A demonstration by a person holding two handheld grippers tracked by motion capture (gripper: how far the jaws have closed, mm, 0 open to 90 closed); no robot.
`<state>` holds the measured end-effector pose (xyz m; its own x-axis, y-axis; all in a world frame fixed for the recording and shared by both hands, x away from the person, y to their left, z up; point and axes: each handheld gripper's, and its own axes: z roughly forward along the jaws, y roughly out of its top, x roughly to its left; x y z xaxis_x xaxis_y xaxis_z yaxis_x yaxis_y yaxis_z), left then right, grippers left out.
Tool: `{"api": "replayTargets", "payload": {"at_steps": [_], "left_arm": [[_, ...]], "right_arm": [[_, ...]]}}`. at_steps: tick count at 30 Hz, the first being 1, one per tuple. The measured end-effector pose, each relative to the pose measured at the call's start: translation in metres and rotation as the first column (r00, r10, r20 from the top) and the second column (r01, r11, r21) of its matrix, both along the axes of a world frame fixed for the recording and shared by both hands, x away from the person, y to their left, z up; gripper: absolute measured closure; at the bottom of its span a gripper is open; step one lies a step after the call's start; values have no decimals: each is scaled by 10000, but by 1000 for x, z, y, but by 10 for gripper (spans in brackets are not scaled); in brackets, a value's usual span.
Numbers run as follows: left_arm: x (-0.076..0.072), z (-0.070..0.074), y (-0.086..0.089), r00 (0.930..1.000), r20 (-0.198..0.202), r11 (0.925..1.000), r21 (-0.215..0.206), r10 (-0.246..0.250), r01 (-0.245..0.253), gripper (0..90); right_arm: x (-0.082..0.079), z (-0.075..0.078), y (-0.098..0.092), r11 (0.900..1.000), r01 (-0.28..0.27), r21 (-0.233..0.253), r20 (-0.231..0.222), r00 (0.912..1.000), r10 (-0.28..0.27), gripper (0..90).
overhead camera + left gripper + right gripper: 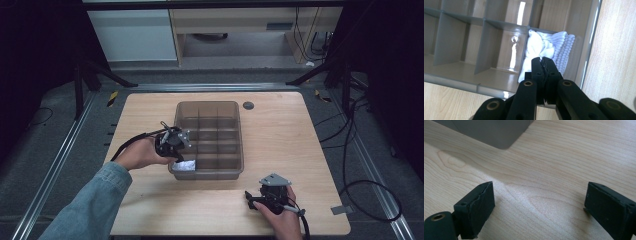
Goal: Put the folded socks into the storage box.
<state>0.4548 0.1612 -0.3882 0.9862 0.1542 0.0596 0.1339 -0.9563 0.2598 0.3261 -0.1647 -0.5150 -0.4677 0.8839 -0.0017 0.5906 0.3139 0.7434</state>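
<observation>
Two grippers are at work over a wooden desk (280, 135) that carries a grey divided box (208, 139) near its middle. The left gripper (176, 140) hangs over the box's left wall, close to the near-left corner. In the left gripper view its jaws stand pressed together, tips just above or perhaps touching a white folded cloth (549, 50) with a ribbed edge, maybe a sock. Whether a fold of the cloth is pinched between the tips is hard to tell; they look closed on nothing.

The cloth sits in the near-left corner compartment of the box, showing in the high view as a pale patch (184, 165). It is bunched against the outer wall, and the other compartments look bare.

The right gripper (255, 199) rests low near the desk's front edge, right of centre, well apart from the box. Its jaws stand wide with only bare wood between them.

The step in hand seems to be settling the cloth into its compartment. To do it well, the left gripper should stay straight above the cell and press or let go gently, so the cloth does not ride up over a divider. It should then lift straight out without snagging a loose fold.
</observation>
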Motion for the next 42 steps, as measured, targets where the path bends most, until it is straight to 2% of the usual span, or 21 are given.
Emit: {"api": "replayTargets", "payload": {"at_steps": [6,16,21,29,37,42], "left_arm": [[-1,7,4,10000,77,9997,-225,40,-38,879],[-4,18,15,9994,197,9953,-925,295,-276,876],[-5,23,19,9991,340,9941,-1060,253,-216,877],[-7,28,31,9977,482,9900,-1347,475,-406,871],[-7,32,47,9937,649,9813,-1756,909,-783,866],[-8,33,56,9884,776,9715,-2088,1308,-1122,853]], "right_arm": [[0,0,0,10000,3,4,-6,10000,-3,95],[0,0,0,10000,3,0,-1,10000,-3,95],[0,0,0,10000,2,1,-2,10000,-2,95],[0,0,0,10000,1,0,-1,10000,-1,95],[0,0,0,10000,1,-2,3,10000,-1,95],[0,0,0,10000,2,1,-1,10000,-2,95]]}}
